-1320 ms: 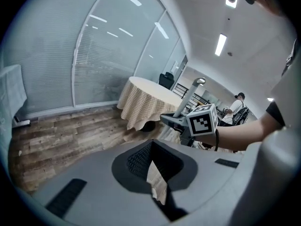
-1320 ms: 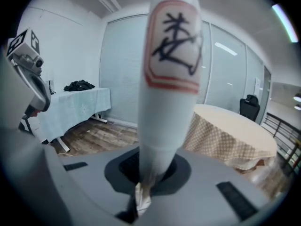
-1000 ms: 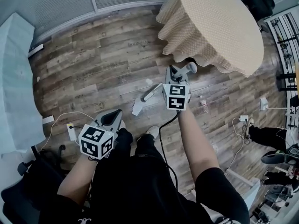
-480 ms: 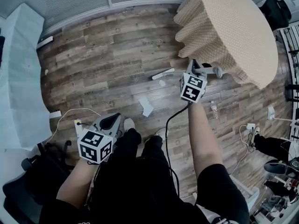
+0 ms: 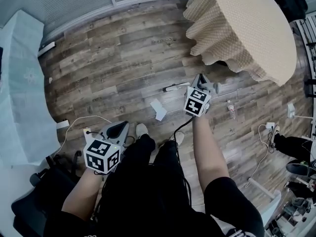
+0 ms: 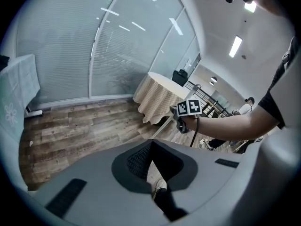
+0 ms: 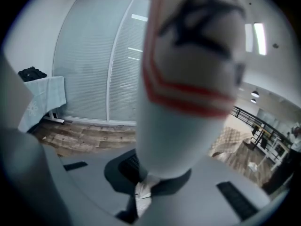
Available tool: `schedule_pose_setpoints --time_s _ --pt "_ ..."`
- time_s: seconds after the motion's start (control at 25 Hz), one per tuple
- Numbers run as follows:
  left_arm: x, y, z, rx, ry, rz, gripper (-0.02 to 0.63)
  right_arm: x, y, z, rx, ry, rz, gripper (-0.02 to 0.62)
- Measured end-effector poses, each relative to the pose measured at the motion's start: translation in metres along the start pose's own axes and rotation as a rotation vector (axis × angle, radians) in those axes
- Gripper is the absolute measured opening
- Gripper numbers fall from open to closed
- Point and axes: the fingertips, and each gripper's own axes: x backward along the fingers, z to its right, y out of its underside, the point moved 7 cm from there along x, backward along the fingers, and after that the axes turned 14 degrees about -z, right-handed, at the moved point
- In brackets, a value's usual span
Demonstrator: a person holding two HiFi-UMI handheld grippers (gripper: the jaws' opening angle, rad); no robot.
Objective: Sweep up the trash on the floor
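Note:
My right gripper [image 5: 203, 81] is shut on the white broom handle [image 5: 177, 87], which slants down to a white head [image 5: 159, 109] on the wood floor in front of my feet. In the right gripper view the handle [image 7: 188, 79], white with a red ring, fills the frame above the gripper [image 7: 141, 185]. A small bit of litter [image 5: 230, 107] lies on the floor right of that gripper, and a white speck [image 5: 49, 80] lies far left. My left gripper [image 5: 117, 128] hangs by my left leg, shut and holding nothing; in its own view the left gripper [image 6: 149, 166] points across the floor toward the right gripper [image 6: 184, 119].
A round table with a beige cloth [image 5: 242, 23] stands just beyond the right gripper. A pale blue covered table [image 5: 19, 83] runs along the left. Cables and a power strip [image 5: 84, 131] lie near my left foot. Another person's legs [image 5: 291, 144] are at the right edge.
The right gripper with the broom handle went out toward the round table, then came back a little. The left gripper has stayed beside my leg.

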Motion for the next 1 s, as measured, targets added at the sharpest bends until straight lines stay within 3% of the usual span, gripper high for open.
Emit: schedule_pose_setpoints --time_s 0.48,0.68,1.0 --pt "-0.003 -0.006 0.016 -0.059 0.075 0.021 -0.003 0.045 0.049 -0.002 -0.094 -0.007 -0.084 0.015" --pt "-0.002 -0.009 0.018 -0.093 0.087 0.014 -0.003 0.070 0.053 0.011 -0.142 -0.002 -0.067 0.015" --pt "-0.007 -0.030 0.044 -0.171 0.126 0.040 -0.003 0.135 0.043 0.035 -0.076 -0.076 -0.006 0.014"
